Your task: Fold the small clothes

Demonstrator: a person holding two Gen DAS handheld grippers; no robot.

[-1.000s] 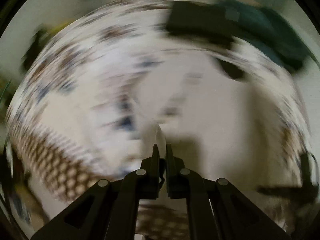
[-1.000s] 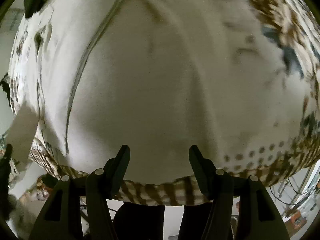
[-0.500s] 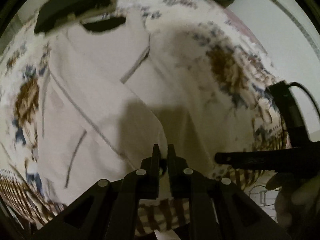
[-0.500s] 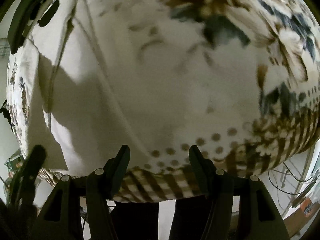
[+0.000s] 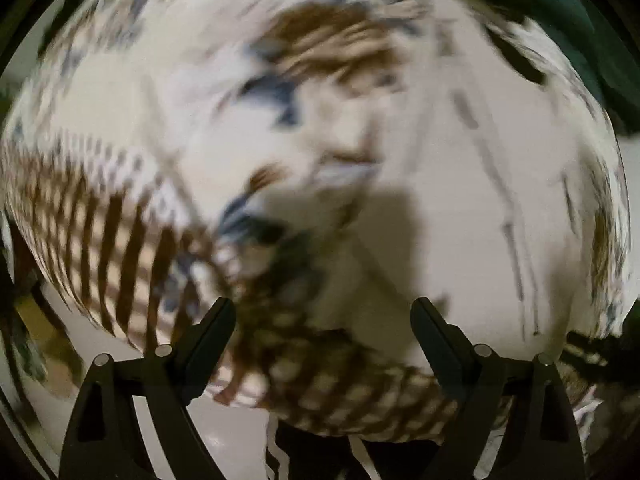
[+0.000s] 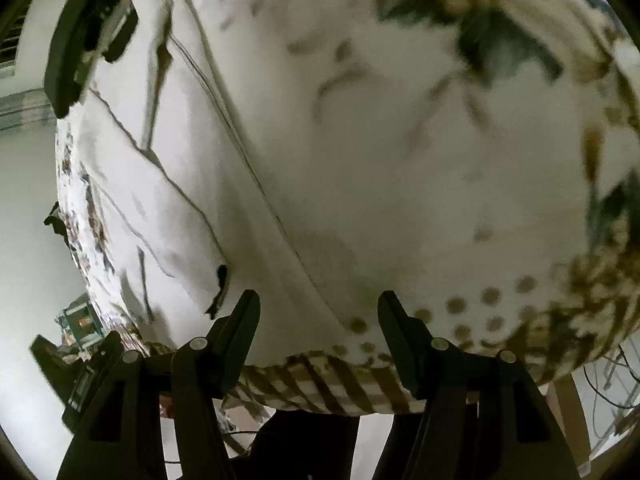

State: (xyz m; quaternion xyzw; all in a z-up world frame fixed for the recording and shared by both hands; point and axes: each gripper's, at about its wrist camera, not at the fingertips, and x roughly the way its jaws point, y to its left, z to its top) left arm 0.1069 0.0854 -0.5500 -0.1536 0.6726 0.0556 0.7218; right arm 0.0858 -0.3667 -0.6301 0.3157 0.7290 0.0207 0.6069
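Note:
A white garment [image 6: 168, 216] with thin dark seam lines lies folded on the patterned tablecloth [image 6: 500, 184]. In the right wrist view it fills the left half, its near corner just left of my right gripper [image 6: 318, 312], which is open and empty above the cloth's front edge. In the blurred left wrist view the garment [image 5: 500, 216] lies at right, and my left gripper [image 5: 322, 320] is open and empty above the cloth's brown checked border [image 5: 120, 248].
A black device [image 6: 80, 52] sits at the far left end of the table. Dark green clothing [image 5: 580, 20] lies at the far right corner in the left wrist view. The table's front edge and floor lie just below both grippers.
My left gripper was shut on the white garment's edge; it has opened, let go and swung left. My right gripper stayed open and shifted slightly over the cloth.

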